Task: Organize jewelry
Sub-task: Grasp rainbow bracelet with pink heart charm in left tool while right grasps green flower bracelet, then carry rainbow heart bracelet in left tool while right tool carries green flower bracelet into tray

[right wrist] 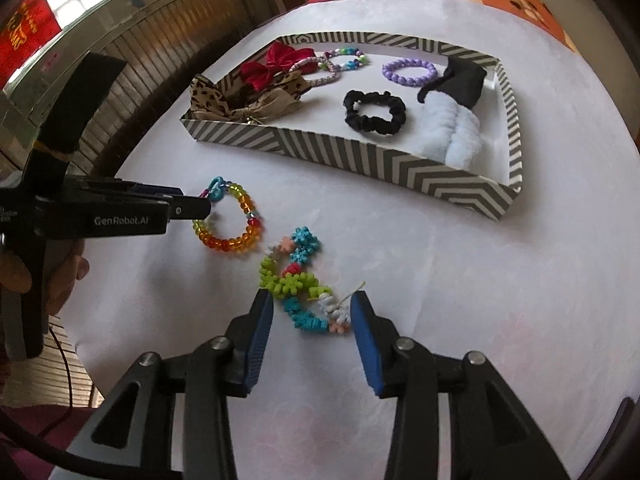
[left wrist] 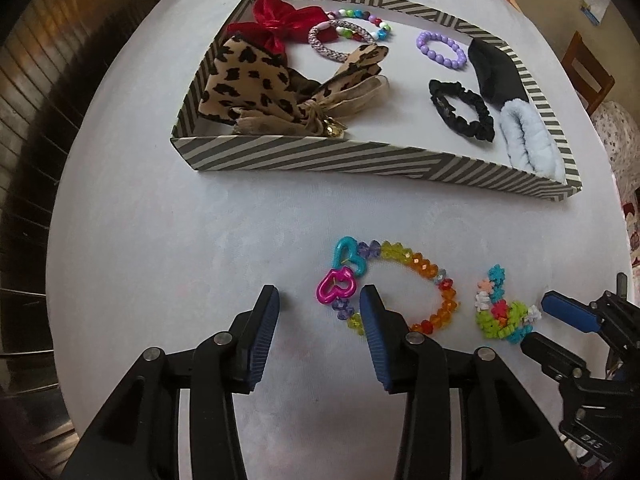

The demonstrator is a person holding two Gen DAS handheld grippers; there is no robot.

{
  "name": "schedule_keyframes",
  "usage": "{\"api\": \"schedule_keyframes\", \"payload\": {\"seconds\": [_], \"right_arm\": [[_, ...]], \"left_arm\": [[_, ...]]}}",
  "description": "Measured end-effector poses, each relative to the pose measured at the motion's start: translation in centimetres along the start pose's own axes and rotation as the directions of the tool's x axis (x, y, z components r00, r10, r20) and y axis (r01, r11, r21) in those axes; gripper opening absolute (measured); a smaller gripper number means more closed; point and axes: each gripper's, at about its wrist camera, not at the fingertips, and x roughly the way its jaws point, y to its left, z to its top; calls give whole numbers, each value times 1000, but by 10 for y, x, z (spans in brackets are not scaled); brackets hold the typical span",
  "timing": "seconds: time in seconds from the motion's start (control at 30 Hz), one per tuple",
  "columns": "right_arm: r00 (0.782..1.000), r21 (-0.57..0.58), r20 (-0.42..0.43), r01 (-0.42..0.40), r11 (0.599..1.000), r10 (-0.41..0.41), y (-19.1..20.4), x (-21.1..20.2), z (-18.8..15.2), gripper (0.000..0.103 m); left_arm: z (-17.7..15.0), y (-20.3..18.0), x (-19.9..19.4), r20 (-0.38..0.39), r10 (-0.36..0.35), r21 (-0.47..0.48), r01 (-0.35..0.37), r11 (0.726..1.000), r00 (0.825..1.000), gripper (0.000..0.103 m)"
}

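I am looking down on a white table [left wrist: 160, 240] through both wrist cameras. In the left wrist view, my left gripper [left wrist: 319, 296] fills the bottom of the frame, jaws apart and nothing pinched. A rainbow bead bracelet [left wrist: 404, 284] with a pink heart charm and a teal one lies flat at centre right; the pink heart sits in the gap between my fingers, and the right finger overlaps the bracelet's lower left edge, though I cannot tell whether it touches. In the right wrist view, my right gripper [right wrist: 312, 304] also stands open at the bottom centre, and a flower bead bracelet [right wrist: 298, 284] in green, teal and pink lies crumpled between its blue pads; the left pad sits right against the beads, the right one near the white end. The striped tray [right wrist: 360, 156] spans the upper half of both views, holding bows, scrunchies and a purple bead bracelet [right wrist: 409, 71].
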Motion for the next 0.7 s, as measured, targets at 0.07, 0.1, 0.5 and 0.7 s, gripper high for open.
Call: {"api": "schedule_keyframes", "payload": {"seconds": [0.07,0.1,0.5,0.7], "right_arm": [[1000,-2,-17,6,1000,-6,-2,7,0,42],[1000,1,-21,0,1000,0,-2,9,0,42],[995,58,62,-79,995,76,-10,-11,2,18],[986,56,137,-104,993,96,-11,-43,15,18]], "left_arm": [[2,2,1,4,9,0,-9,1000,1000,22],[3,3,1,5,14,-1,-14,1000,1000,22],[9,-2,-1,56,-60,11,60,998,997,0],[4,2,-26,74,-134,11,134,991,988,0]]}}
